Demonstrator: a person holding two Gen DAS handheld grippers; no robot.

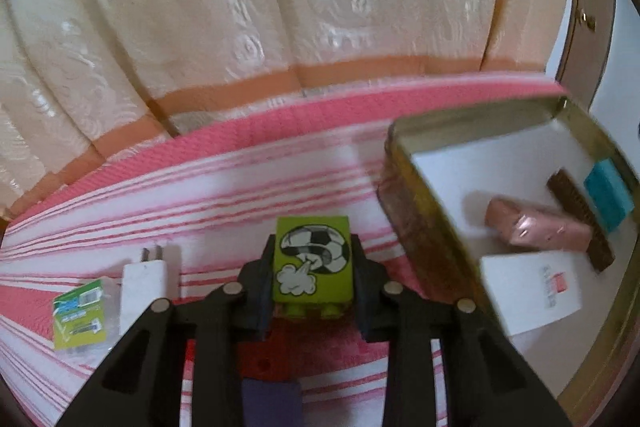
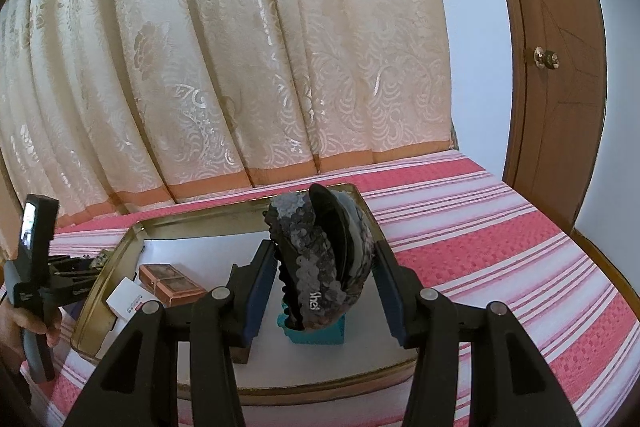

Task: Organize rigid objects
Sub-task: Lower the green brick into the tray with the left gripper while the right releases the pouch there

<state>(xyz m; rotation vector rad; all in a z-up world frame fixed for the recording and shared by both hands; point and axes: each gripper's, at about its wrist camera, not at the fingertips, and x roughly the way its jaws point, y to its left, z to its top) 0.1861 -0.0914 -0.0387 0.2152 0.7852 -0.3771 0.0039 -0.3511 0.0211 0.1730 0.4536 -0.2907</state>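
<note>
- Landmark: gold-rimmed tray (image 2: 120, 251) with a white floor, lying on a bed (image 2: 500, 227) covered in a pink-and-white striped spread.
- Left gripper (image 1: 314, 267): closed on a green block (image 1: 313, 263) printed with a football; both pads press its sides. No earlier view is available to compare.
- The block is held outside the tray, just beside its left wall (image 1: 424, 227), above the spread.
- Right gripper (image 2: 324, 267): clamped on a dark sequinned hair clip (image 2: 316, 259), pads against both flanks. The clip is held over the tray's interior, above a teal box (image 2: 320, 333) on the tray floor; contact between clip and box cannot be told.
- Inside the tray: a pink box (image 1: 536, 227), a brown comb-like strip (image 1: 580, 223), the teal box, and a white card (image 1: 528, 291) at the near side.
- Outside the tray, left of it on the spread: a white charger (image 1: 144, 283) with prongs pointing away, and farther left a small green packet (image 1: 78, 311).
- A red item (image 1: 260, 359) and a dark blue one (image 1: 272, 403) lie beneath the left gripper, partly hidden.
- A hand (image 2: 24, 327) holding the left gripper shows left of the tray.
- Cream curtain (image 2: 240, 67) hangs beyond the tray; wooden door (image 2: 560, 67) to its right.
</note>
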